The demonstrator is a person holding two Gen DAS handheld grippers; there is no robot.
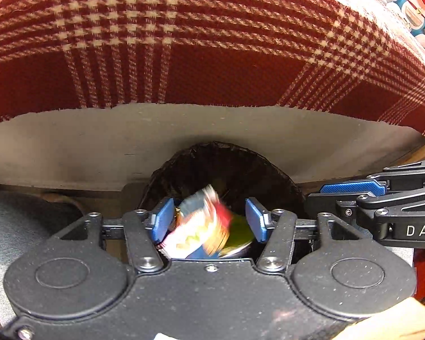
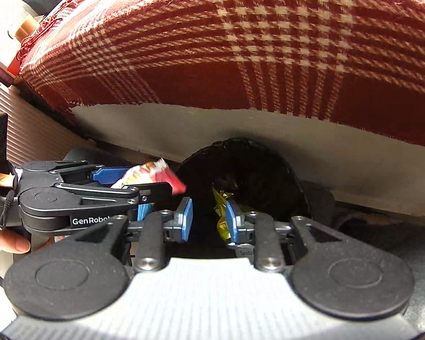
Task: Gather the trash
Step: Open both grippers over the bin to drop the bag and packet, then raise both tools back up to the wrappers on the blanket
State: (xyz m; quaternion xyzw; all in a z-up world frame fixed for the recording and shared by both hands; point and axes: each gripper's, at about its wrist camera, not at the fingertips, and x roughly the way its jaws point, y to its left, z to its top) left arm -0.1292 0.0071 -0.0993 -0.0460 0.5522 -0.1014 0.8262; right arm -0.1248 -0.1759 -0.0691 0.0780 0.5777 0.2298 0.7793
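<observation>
- Wrapper [image 1: 202, 223]: a crinkled snack packet, white, red, yellow and blue, sits low centre in the left wrist view, blurred, between the blue pads [image 1: 163, 221] of the left gripper [image 1: 209, 222]. The gap between the pads is wider than the packet, and only the left one seems to touch it, so I judge it is being let go, though I cannot tell for sure.
- Bin [image 1: 221, 167]: a dark round basket just beyond the fingers, lined with what looks like a black bag, standing against a pale wall below a red and cream plaid cloth [image 1: 184, 42].
- Doing the step well: keep the left gripper over the bin's mouth, not its rim, and spread the pads fully so the light film drops clear instead of clinging. Such packets are slick and springy, and may catch on a pad or the rim.
- Right gripper [image 2: 208, 219]: centre of the right wrist view, fingers narrowly apart and gripping nothing, hovering at the bin's mouth. Gold foil trash [image 2: 222, 212] lies inside the bin, just behind its right pad.
- Seen from the right wrist view, the wrapper [image 2: 155, 174] pokes out of the left gripper [image 2: 138, 182] at middle left, near the bin's edge [image 2: 189, 167].
- Textures: woven, coarse cloth; matte black gripper bodies; ribbed blue pads.
</observation>
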